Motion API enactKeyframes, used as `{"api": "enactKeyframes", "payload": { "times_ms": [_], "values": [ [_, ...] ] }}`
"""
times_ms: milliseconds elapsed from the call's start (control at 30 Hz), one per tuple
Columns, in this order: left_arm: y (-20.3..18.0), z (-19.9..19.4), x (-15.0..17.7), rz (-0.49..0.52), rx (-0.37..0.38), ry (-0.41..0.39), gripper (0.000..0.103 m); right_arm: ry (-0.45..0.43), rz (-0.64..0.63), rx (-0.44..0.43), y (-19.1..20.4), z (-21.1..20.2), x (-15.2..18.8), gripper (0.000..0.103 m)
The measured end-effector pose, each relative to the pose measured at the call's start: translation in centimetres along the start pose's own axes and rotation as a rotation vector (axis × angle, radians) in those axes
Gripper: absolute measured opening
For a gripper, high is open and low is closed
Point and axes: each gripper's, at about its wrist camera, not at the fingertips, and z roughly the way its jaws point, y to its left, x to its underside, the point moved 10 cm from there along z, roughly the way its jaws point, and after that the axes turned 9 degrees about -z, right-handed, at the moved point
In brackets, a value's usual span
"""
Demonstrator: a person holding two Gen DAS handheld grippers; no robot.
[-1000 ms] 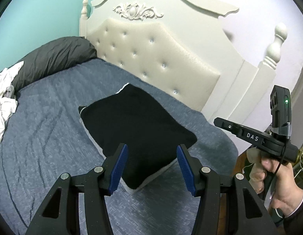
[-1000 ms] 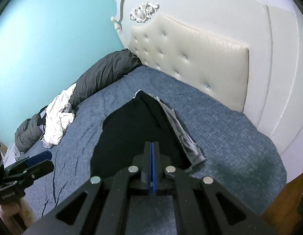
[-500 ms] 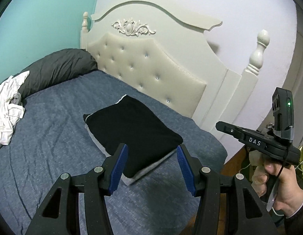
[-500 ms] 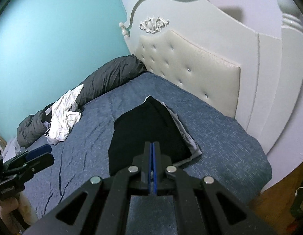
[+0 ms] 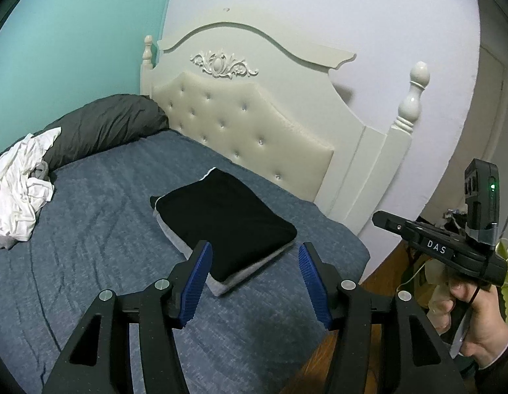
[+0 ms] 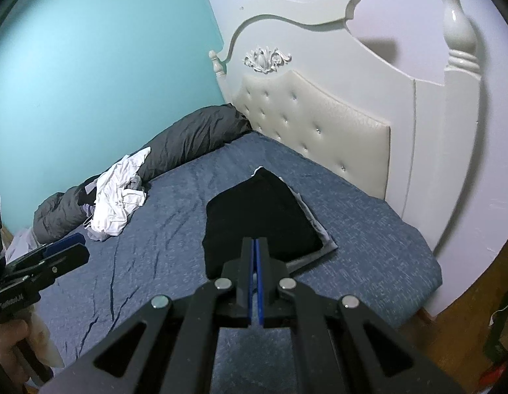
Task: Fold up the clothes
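1. My left tongs (image 5: pixel 254 274) stand spread wide with nothing between the blue pads; my right tongs (image 6: pixel 255 262) are clenched pad to pad on nothing. Both hang above the near edge of the bed, off the cloth.
2. Just beyond them, the black folded garment (image 5: pixel 227 220) lies as a flat rectangle on top of a grey folded garment (image 5: pixel 234 279), both on the blue-grey bedsheet (image 5: pixel 99 236). That pair already lies as the task wants.
3. This fits either a finished pile or a pause between garments, so I judge no further. Any pinch here should take cloth only, not the sheet beneath.
4. Further left, a crumpled white garment (image 6: pixel 117 193) sits in a heap, unfolded, well apart from the stack.
5. Behind it, a dark grey rolled duvet (image 6: pixel 188 141) lines the turquoise wall; the heap leans on it, so a grab could catch both.
6. Farthest, the cream tufted headboard (image 5: pixel 247 131) bounds the stack's far side.
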Motion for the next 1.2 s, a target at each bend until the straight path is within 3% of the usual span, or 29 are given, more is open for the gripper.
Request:
{"api": "enactKeyframes", "payload": {
  "times_ms": [333, 567, 1200],
  "values": [
    [-0.3, -3.9, 0.8, 0.027, -0.003, -0.031, 0.068, -0.024, -0.002, 0.003, 1.9, -3.3, 1.0, 0.002],
    [-0.8, -6.2, 1.4, 0.049, 0.008, -0.051, 0.071, -0.018, 0.007, 0.015, 2.6, -5.1, 2.1, 0.009],
    [-0.5, -12.0, 4.4, 0.054, 0.041, -0.073, 0.071, -0.047, 0.003, -0.003, 7.3, -10.8, 5.7, 0.010]
  ]
}}
